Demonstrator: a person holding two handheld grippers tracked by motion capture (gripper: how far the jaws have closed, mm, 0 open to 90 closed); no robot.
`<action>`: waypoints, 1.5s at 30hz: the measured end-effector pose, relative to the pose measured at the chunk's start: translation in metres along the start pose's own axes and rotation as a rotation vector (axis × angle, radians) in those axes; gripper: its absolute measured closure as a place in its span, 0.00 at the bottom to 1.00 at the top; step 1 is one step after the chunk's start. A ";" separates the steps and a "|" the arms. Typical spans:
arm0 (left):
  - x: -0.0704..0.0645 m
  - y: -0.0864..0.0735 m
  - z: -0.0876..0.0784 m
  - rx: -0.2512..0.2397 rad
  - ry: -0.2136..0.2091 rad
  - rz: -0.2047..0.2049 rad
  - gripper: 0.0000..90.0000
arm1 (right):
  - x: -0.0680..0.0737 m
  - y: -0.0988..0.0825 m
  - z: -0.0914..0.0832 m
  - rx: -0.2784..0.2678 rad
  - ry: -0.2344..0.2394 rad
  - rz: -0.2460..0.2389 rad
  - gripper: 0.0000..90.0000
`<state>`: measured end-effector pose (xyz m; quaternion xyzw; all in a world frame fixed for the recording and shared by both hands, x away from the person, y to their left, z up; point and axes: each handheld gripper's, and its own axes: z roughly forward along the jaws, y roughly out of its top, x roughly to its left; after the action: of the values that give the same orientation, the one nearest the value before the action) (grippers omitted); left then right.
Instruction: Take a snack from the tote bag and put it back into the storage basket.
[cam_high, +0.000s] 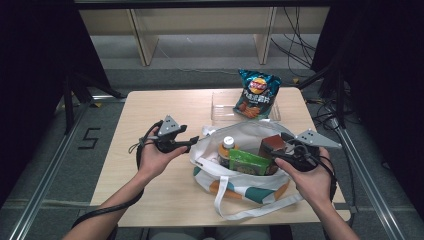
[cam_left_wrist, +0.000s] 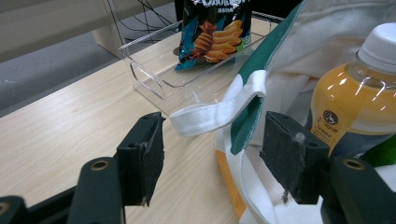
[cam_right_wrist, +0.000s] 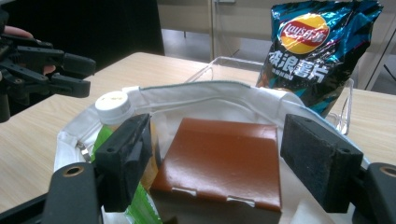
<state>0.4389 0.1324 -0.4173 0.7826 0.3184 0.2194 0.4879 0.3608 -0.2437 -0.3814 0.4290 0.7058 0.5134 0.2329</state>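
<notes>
So there's a light wooden table (cam_high: 150, 115), and sitting near its front edge is a white canvas tote bag with green and orange patches (cam_high: 240, 187), mouth open and facing up, white straps trailing toward the person. Behind the bag, toward the far edge, is a clear plastic tray (cam_high: 220, 107) with a blue crinkly bag of potato chips (cam_high: 257, 92) propped up in it.

Inside the tote you've got a brown flat-topped box (cam_right_wrist: 219, 158) on the right side, a bottle of orange drink with a white cap (cam_left_wrist: 359, 100) on the left, and a green packet (cam_high: 247, 162) lying in front between them.

The left gripper (cam_left_wrist: 212, 154) sits just off the tote's left rim with its jaws spread wide. A white fabric loop handle (cam_left_wrist: 219, 112) from the bag's edge pokes into the gap between them, not touching either pad as far as I can tell.

The right gripper (cam_right_wrist: 217, 161) is at the bag's right side, jaws also wide apart, one on each side of the brown box, just beside it but not squeezing it.
</notes>
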 end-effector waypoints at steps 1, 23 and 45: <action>0.000 0.000 0.000 0.000 0.000 0.002 0.42 | -0.001 -0.002 0.002 -0.005 -0.003 -0.016 0.28; 0.000 0.000 0.001 0.004 0.001 0.008 0.42 | 0.000 -0.013 0.015 0.043 -0.019 -0.012 0.32; 0.000 0.000 0.001 0.004 0.000 0.014 0.42 | -0.004 -0.014 0.010 0.008 -0.040 -0.026 0.43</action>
<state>0.4397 0.1316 -0.4179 0.7858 0.3134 0.2219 0.4848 0.3658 -0.2434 -0.3986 0.4309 0.7086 0.4987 0.2519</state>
